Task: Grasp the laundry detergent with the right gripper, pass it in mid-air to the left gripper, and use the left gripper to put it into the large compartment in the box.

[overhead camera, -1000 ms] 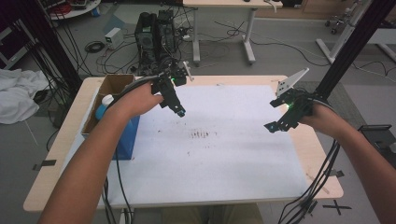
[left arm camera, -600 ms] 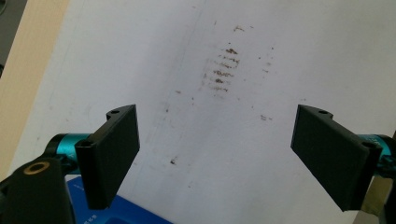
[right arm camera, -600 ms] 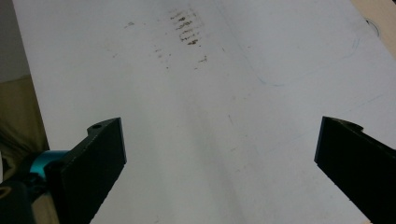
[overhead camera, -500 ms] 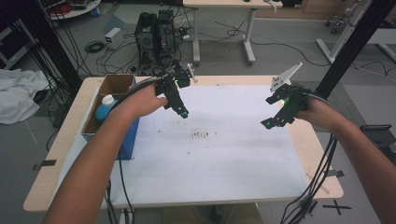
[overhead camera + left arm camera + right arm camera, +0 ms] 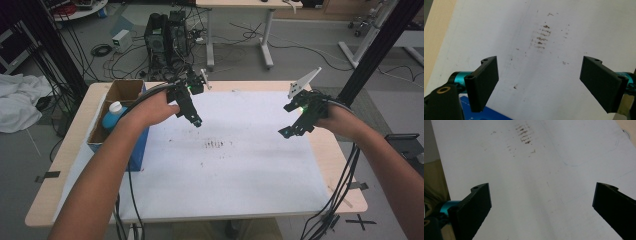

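Jaws of both grippers stood apart, empty. Right gripper (image 5: 292,127) had edged toward upper frame; left gripper (image 5: 192,116) unchanged. Brown smudges (image 5: 216,144) lay mid-tabletop (image 5: 260,200), between them, unapproached.

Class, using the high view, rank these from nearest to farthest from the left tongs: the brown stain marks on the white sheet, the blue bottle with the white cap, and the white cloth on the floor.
1. Brown stain marks: mid-sheet, just right of and below the left tongs.
2. Blue bottle with white cap: in the cardboard box at the table's left.
3. White cloth: on the floor, far left.
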